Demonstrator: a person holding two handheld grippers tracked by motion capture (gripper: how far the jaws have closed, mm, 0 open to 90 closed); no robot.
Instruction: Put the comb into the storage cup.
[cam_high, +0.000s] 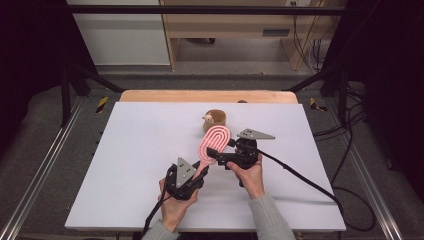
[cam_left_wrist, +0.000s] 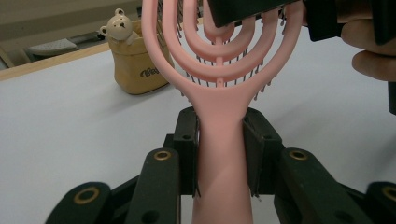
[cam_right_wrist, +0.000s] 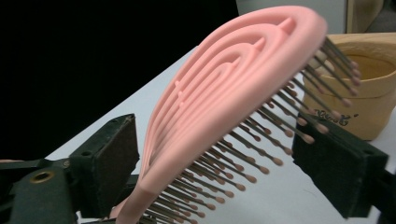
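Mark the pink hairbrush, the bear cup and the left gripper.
pink hairbrush (cam_left_wrist: 219, 140), left gripper view, on its handle.
bear cup (cam_left_wrist: 137, 65), left gripper view, on its front wall.
left gripper (cam_left_wrist: 220, 156), left gripper view, between its pads.

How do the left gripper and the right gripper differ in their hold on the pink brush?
The left gripper is shut on the brush at its handle; the right gripper is at the head. The left jaws press the handle on both sides; the right jaws stand apart from the head, one beside its back, one beside the bristles, not yet pressing. Both have the brush between their jaws.
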